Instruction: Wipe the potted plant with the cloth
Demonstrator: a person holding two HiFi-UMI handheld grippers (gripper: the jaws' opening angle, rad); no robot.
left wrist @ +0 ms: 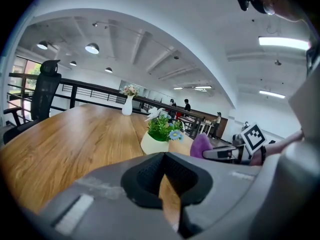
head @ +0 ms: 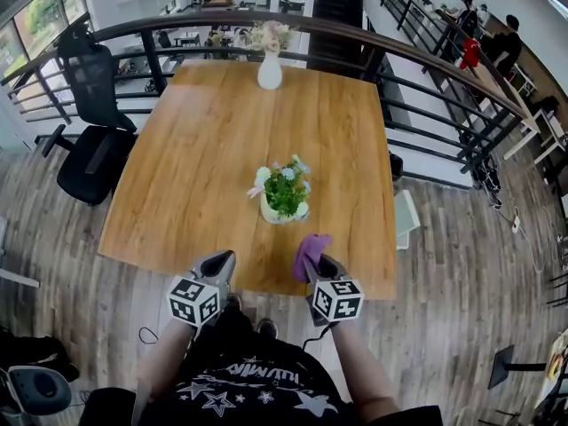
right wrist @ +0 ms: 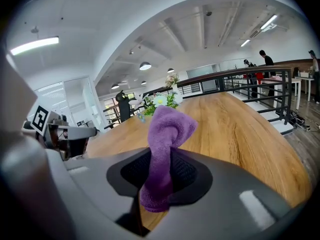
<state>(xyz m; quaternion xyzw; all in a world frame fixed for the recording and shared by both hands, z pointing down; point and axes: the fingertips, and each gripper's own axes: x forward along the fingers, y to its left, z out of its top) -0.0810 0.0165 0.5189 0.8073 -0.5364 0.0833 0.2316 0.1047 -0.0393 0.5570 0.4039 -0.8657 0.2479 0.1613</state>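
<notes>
the fingers (right wrist: 192, 171) of the right gripper (right wrist: 161, 160) were clamped on a fuzzy purple cloth (right wrist: 169, 126) that stood up between them; the left gripper (left wrist: 163, 158) was pressed closed on nothing. both hovered at the near edge of the light wooden table (head: 195, 149), near the small green flowering plant in its cream pot (head: 284, 198) but apart from it.

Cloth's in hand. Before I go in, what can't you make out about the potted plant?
- Right gripper view: the cloth hides the potted plant below its blossoms.
- Head view: foliage overhangs the pot's far rim.
- Every view: dust on the leaves is too small to see.
</notes>
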